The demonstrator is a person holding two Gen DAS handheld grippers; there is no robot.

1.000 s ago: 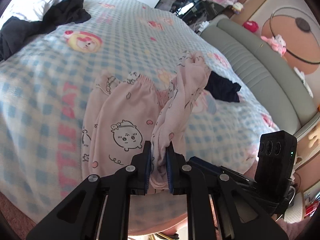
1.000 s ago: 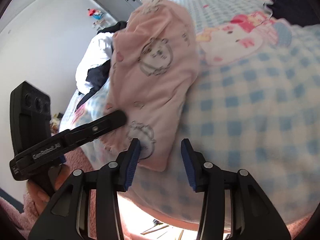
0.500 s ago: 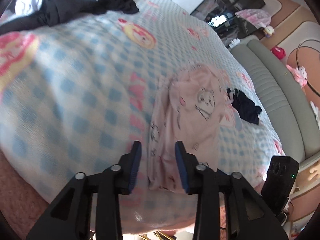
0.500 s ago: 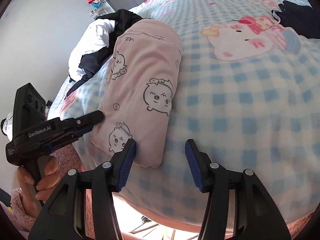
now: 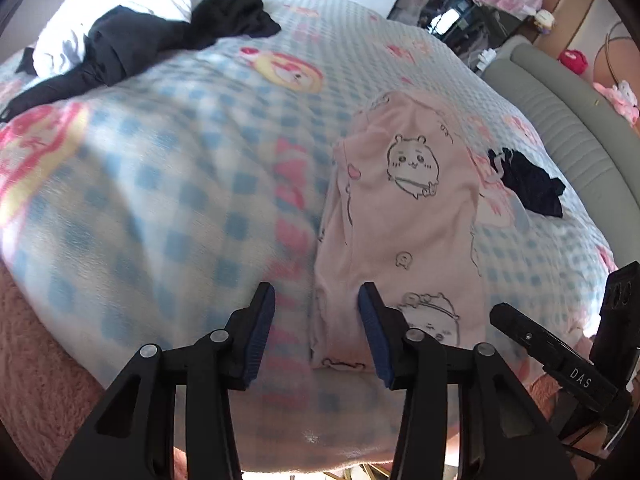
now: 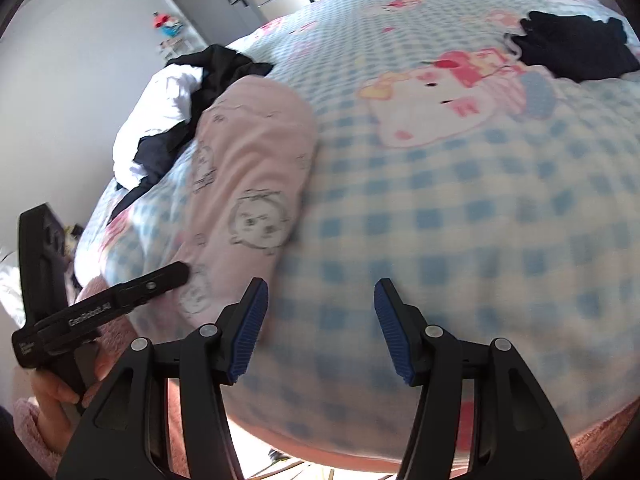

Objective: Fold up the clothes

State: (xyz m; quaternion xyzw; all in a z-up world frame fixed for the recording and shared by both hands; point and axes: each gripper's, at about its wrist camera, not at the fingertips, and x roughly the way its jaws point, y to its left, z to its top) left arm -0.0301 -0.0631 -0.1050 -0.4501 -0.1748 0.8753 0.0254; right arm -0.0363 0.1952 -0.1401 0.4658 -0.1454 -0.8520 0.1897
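A pink garment with cartoon prints (image 5: 404,216) lies folded into a long strip on the blue checked blanket (image 5: 160,200). It also shows in the right wrist view (image 6: 248,184), at the left. My left gripper (image 5: 316,332) is open and empty at the garment's near left edge, with its right finger over the cloth. My right gripper (image 6: 318,328) is open and empty over bare blanket, just right of the garment's near end.
A pile of black and white clothes (image 5: 132,32) lies at the far left of the bed. A small dark garment (image 5: 528,188) lies right of the pink one. A grey sofa (image 5: 580,120) runs along the bed's right side.
My left gripper let go of the pink garment, which now lies folded flat. Both grippers opened wider. The right one moved right, off the cloth.
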